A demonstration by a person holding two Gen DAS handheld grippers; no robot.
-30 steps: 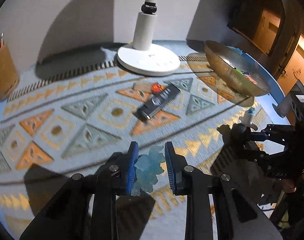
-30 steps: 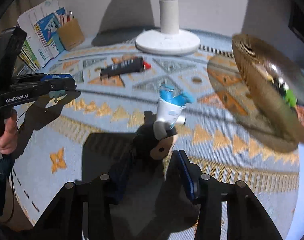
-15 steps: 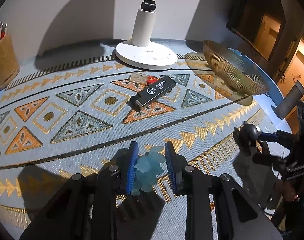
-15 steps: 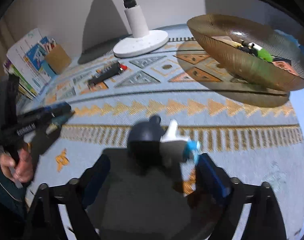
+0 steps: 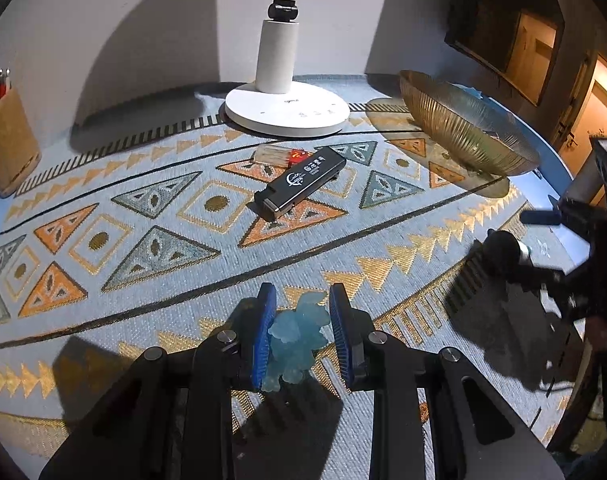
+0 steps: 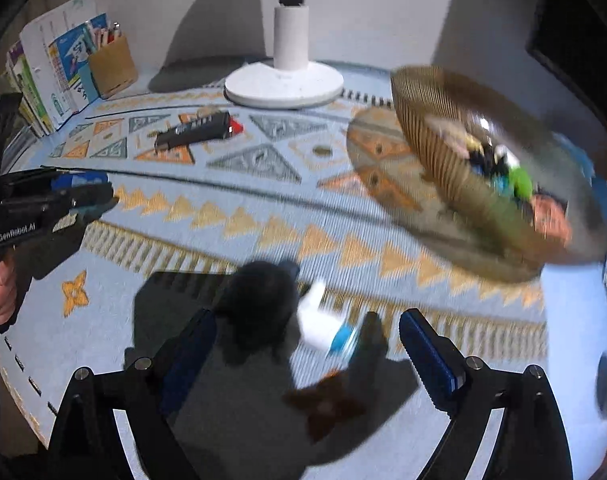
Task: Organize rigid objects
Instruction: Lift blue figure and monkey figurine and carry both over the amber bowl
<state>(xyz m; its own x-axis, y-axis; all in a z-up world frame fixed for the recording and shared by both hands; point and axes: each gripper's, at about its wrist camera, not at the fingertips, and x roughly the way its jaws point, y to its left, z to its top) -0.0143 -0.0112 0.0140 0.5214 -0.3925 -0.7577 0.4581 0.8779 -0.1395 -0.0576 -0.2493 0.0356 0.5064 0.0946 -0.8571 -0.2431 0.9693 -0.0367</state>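
My left gripper [image 5: 302, 304] is shut on a pale blue translucent figurine [image 5: 297, 340], low over the patterned mat [image 5: 151, 248]. In the right wrist view, the left gripper [image 6: 83, 190] shows at the left edge with a hand behind it. My right gripper [image 6: 308, 320] stands wide open. Between its fingers a small figurine [image 6: 271, 300] with a dark round head, white body and blue end lies on the mat, blurred, and neither pad touches it. The left wrist view has that figurine [image 5: 501, 248] and the right gripper [image 5: 535, 246] at the far right. A gold ribbed bowl [image 6: 431, 128] holds several small items.
A black lighter-shaped stick [image 5: 301, 182] lies mid-mat over a red-tipped piece. A white lamp base [image 5: 287, 114] stands at the back, the bowl [image 5: 455, 128] to its right. A cork pen holder [image 5: 7, 144] and upright booklets [image 6: 51, 72] are at the left. The table edge curves on the right.
The right gripper's jaws spread wide and let go of the dark-headed figurine, which went from upright to lying on the mat. The left gripper kept its hold and barely moved.
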